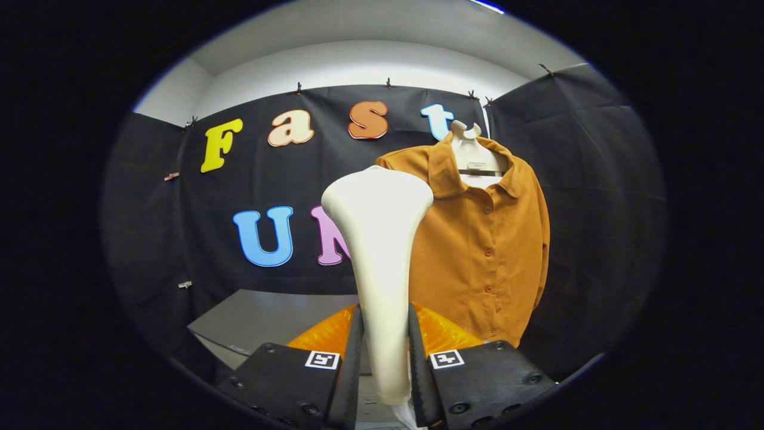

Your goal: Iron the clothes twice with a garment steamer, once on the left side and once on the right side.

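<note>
open room left of the shirt (483,239), steamer head (379,209) in the tool (385,358) just beside its sleeve

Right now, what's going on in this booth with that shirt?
A person's handheld gripper is shut on the handle of a white garment steamer, holding it upright with the wide head at the top. Beyond the fingers hangs an orange button-up shirt on a pale hanger form, against the black cloth wall. The steamer head sits beside the shirt's shoulder; whether it touches the fabric I cannot tell. A grey table lies below.
</note>
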